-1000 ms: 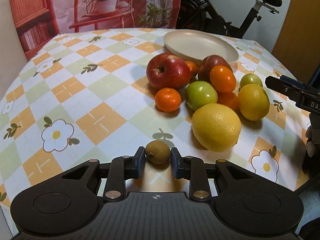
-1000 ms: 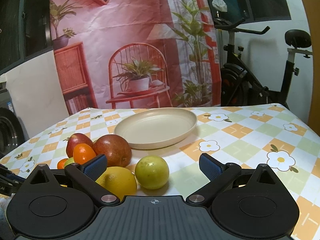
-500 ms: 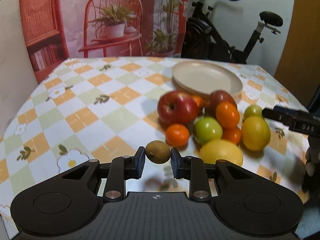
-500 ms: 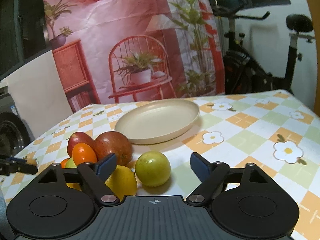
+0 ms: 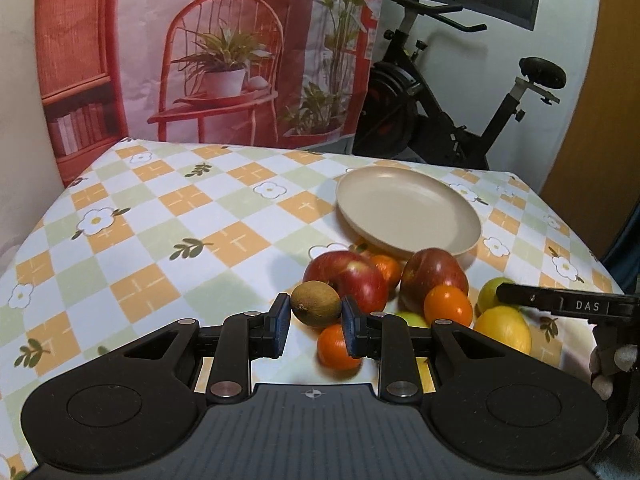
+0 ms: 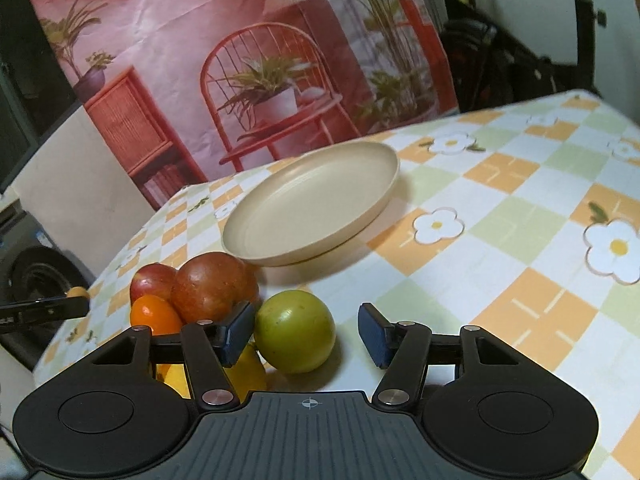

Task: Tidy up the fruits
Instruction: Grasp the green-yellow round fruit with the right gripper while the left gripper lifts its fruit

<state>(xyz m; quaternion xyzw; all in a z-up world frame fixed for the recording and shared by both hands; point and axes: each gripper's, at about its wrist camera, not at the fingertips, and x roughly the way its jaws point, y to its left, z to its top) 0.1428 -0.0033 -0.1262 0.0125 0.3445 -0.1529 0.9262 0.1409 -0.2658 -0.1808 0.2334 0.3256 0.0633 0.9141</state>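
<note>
This looks like a room in a home. The tabletop (image 5: 168, 216) wears a checked cloth with flowers and leaves, and on it stand a beige plate (image 5: 408, 212) and loose fruit (image 5: 348, 276). At the upper right of the left wrist view is an exercise bike (image 5: 448, 120). Behind the tabletop hangs a printed backdrop (image 5: 208, 52) showing a red chair and potted plants.
</note>
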